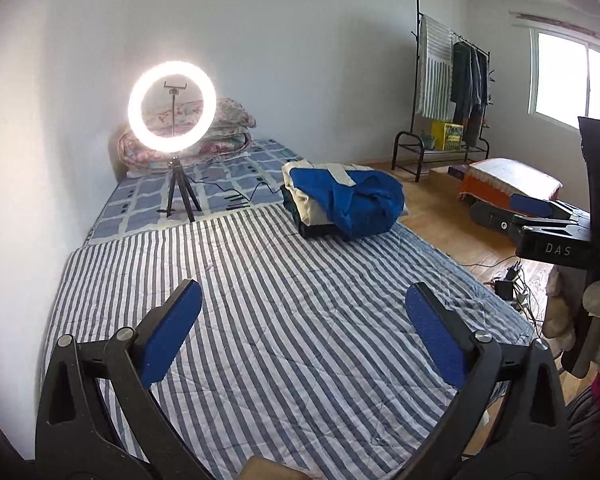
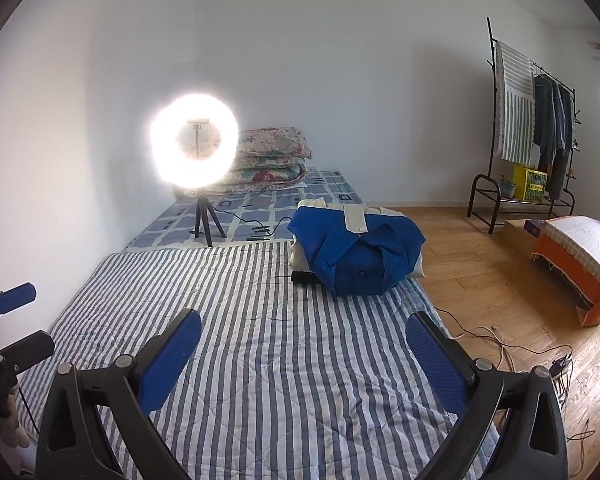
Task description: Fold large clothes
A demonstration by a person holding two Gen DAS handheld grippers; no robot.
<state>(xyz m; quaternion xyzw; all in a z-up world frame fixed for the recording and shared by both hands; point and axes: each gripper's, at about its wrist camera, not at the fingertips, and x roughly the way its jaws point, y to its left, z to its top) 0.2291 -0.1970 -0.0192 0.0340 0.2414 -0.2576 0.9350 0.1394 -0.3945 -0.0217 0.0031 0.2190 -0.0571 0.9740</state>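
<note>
Both claws, left [image 1: 303, 334] and right [image 2: 303, 356], stand wide open and empty over the striped bed [image 1: 284, 304]. Step in hand, as judged: fetching a garment. The next move calls for reaching the pile [image 2: 356, 256] at centre right.

ahead of my jaws the striped quilt [image 2: 260, 360] lies bare and open. the clothes pile [image 2: 356, 252] blocks its far right corner, and the ring light [image 2: 194, 142] on its tripod stands beyond the far edge.
</note>
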